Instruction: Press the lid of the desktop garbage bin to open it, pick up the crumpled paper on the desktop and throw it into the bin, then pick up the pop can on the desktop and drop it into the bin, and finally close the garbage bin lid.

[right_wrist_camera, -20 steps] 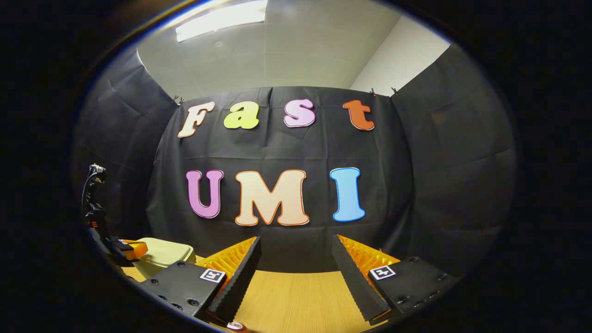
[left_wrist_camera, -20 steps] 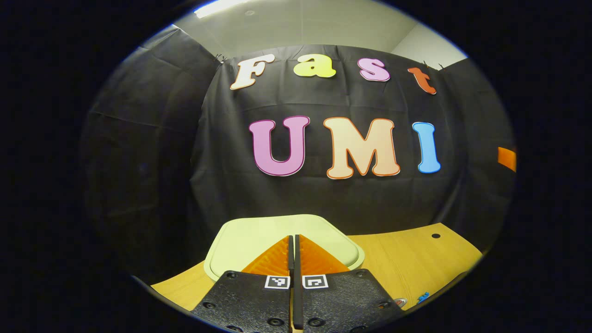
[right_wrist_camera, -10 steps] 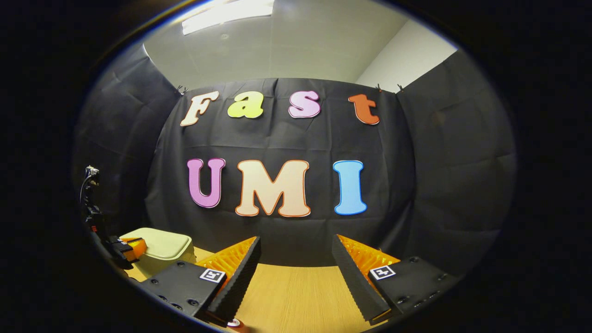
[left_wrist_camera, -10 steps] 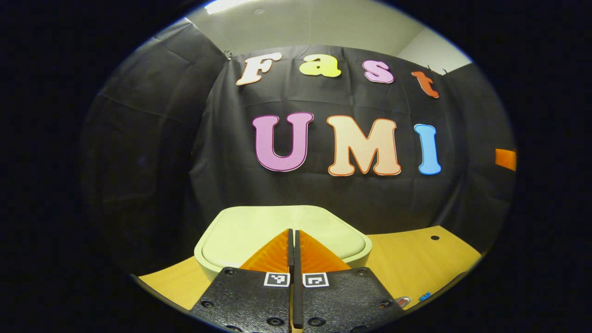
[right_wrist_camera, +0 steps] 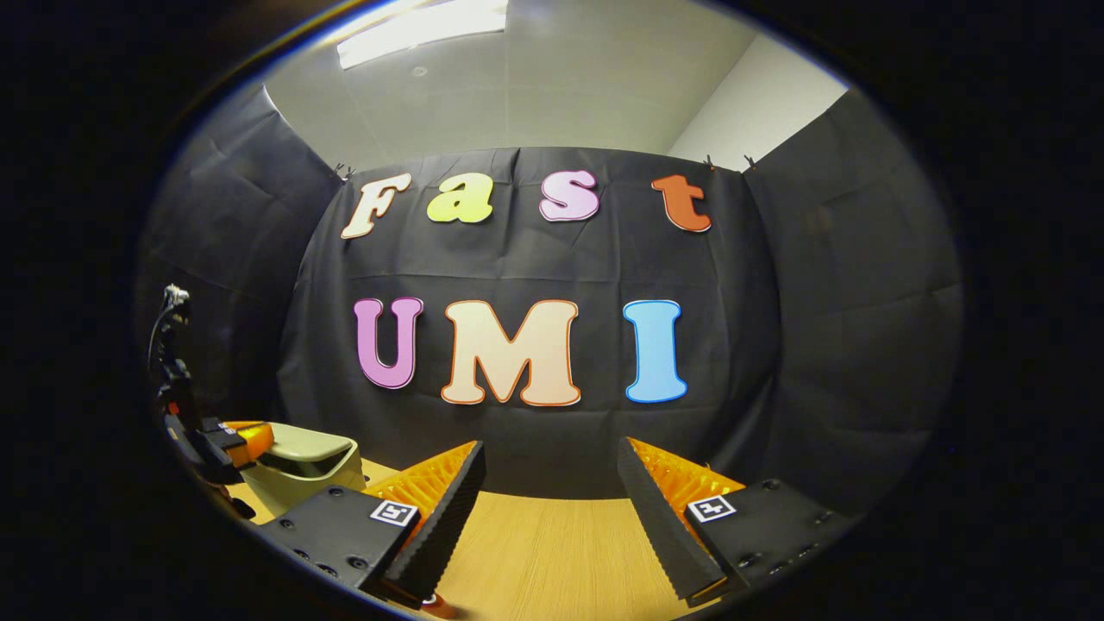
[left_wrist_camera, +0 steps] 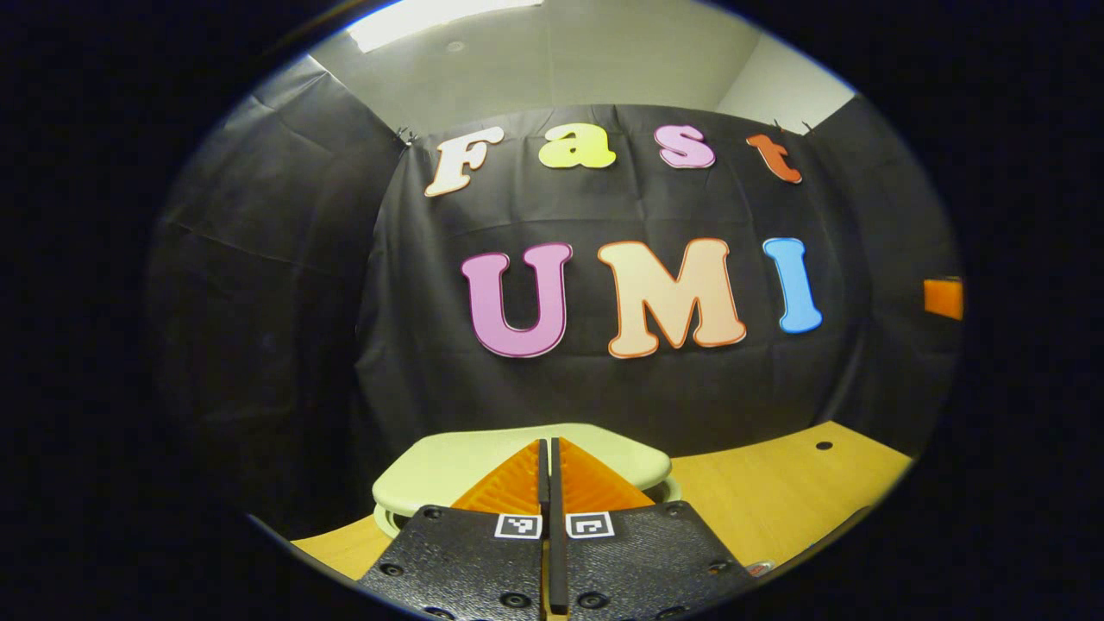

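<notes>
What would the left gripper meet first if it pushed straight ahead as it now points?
Probably the pale green plastic bin lid: the shut left gripper points across its raised top. How near is unclear; it may skim over and reach the black cloth wall.

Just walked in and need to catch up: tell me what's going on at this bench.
A person is working with two handheld grippers at a light wooden desktop. The left gripper, fingers closed together, is at the pale green plastic lid of the desktop garbage bin, and the lid has popped up, showing a gap above the bin's rim. The right gripper waits open over bare desktop, holding nothing. The trash has not gone in yet.
</notes>
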{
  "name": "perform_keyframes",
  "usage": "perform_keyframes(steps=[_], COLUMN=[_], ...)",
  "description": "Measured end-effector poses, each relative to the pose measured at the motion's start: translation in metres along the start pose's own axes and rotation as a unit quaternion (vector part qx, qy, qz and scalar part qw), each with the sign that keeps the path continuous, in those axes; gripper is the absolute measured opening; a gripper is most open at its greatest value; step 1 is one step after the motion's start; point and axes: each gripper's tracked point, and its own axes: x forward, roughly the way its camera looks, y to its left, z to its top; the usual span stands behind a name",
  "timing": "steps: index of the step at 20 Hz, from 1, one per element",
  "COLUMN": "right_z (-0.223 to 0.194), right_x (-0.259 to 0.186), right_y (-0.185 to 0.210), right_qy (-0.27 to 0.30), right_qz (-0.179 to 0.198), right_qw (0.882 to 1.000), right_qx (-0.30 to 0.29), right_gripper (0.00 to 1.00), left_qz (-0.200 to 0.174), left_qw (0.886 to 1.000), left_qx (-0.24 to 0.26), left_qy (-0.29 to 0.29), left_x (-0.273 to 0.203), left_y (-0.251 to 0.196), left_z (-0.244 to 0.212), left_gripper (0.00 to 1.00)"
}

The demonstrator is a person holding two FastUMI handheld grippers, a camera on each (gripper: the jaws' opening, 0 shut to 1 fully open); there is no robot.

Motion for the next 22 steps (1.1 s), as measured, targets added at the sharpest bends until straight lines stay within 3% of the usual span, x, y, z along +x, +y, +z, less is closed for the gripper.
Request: perform_keyframes(steps=[7, 8, 11, 13, 16, 19, 22], right_z=[-0.019, -0.024, -0.048, -0.071, -0.109, -0.145, -0.187], right_x=[-0.002, -0.002, -0.001, -0.004, -0.008, -0.012, -0.021], right_y=[-0.017, -0.018, -0.020, -0.017, -0.013, -0.009, -0.004], right_qy=[0.018, 0.022, 0.045, 0.068, 0.105, 0.137, 0.178], right_qz=[0.008, 0.012, 0.024, 0.034, 0.048, 0.058, 0.071], right_qw=[1.000, 1.000, 0.999, 0.997, 0.993, 0.988, 0.980], right_qx=[0.001, 0.002, -0.009, -0.020, -0.029, -0.036, -0.048], right_gripper=[0.97, 0.96, 0.97, 0.97, 0.98, 0.99, 0.99], left_qz=[-0.033, -0.042, -0.059, -0.067, -0.071, -0.067, -0.059], left_qw=[0.998, 0.997, 0.997, 0.996, 0.996, 0.997, 0.997], left_qx=[-0.028, -0.029, -0.020, -0.016, -0.013, -0.007, -0.003], left_qy=[-0.046, -0.049, -0.048, -0.050, -0.049, -0.048, -0.050], left_x=[-0.015, -0.018, -0.027, -0.033, -0.042, -0.047, -0.051], left_y=[-0.033, -0.040, -0.058, -0.067, -0.077, -0.079, -0.076], left_z=[0.052, 0.055, 0.056, 0.058, 0.055, 0.056, 0.059], left_gripper=[0.02, 0.07, 0.51, 0.67, 0.68, 0.82, 0.88])
